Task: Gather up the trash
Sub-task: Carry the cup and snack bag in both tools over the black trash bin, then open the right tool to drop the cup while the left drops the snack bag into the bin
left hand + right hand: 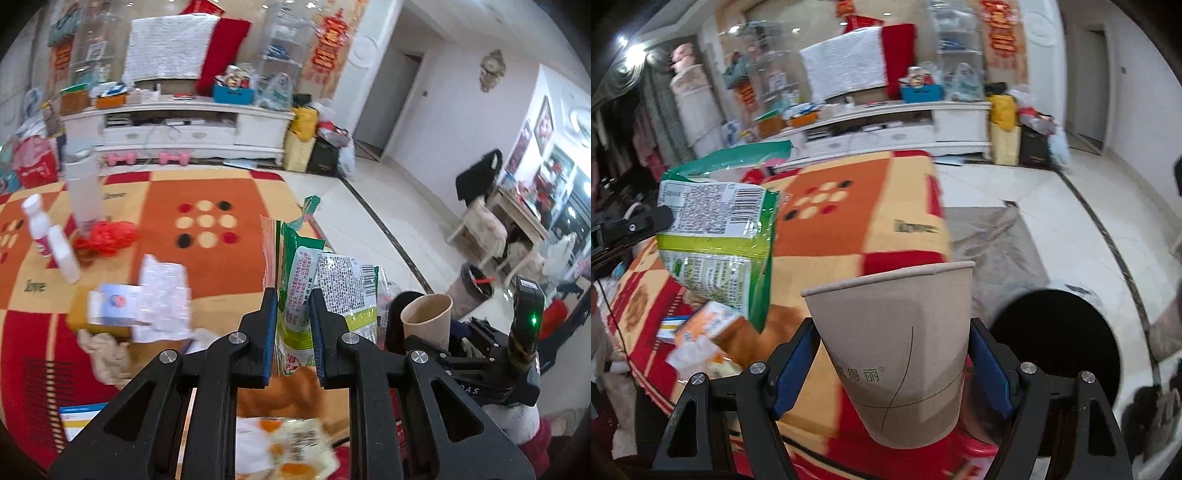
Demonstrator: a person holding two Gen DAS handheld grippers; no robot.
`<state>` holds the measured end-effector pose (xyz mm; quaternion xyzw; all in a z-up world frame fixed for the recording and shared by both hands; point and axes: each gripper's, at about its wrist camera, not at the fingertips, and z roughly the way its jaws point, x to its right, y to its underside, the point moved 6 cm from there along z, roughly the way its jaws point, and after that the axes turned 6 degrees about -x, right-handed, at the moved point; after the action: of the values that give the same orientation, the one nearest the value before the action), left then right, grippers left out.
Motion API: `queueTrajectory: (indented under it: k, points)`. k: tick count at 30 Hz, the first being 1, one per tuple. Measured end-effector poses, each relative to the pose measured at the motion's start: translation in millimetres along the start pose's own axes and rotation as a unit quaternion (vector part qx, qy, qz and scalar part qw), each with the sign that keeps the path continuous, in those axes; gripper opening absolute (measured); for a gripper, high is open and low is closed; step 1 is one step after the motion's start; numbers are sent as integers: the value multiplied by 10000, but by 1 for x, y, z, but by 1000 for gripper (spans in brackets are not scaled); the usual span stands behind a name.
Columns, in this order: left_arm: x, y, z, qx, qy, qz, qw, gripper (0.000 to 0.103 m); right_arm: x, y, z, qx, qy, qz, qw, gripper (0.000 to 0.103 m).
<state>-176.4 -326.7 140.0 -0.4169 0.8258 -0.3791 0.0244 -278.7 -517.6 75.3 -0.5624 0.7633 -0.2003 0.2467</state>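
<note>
My left gripper (293, 328) is shut on a green snack wrapper (325, 288) and holds it upright above the table's right edge. The wrapper also shows in the right wrist view (716, 236), at the left. My right gripper (892, 354) is shut on a brown paper cup (897, 350), held upright over the table edge. The cup also shows in the left wrist view (428, 317), right of the wrapper. A black bin (1056, 343) stands on the floor just right of the cup.
The table with the orange and red cloth (221, 258) holds a crumpled receipt (162, 295), a small white box (114, 302), red netting (107, 236), white bottles (40, 229), a tissue (107, 354) and an orange-white wrapper (288, 450). A white TV cabinet (184, 125) stands behind.
</note>
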Motion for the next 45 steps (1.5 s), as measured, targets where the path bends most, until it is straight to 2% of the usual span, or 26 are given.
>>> queueTrajectory:
  k: [7,16,21,34,39,42,44,45]
  points:
    - [60,-1,37,-263,112,321,9991,15,64,20,-11,-57,529,397,9978,78]
    - [115,10,80,-522,202,460,9974,15,121,43,-15,-214,813,838,9929,78]
    - [132,18,102,-637,206,408,9969,15,137,51,-14,-272,852,1000,9910,78]
    - [144,33,133,-702,47,314,9970,15,155,50,-3,-334,883,1195,9883,78]
    - [151,36,138,-710,213,356,9966,17,162,49,1,-345,887,1393,9857,78]
    - [154,41,142,-795,325,447,9953,30,166,49,0,-323,845,1567,9835,78]
    - [156,44,143,-856,404,428,9946,49,167,50,-1,-351,799,1654,9824,79]
    - [156,46,143,-881,453,404,9943,50,167,51,-1,-362,786,1674,9821,79]
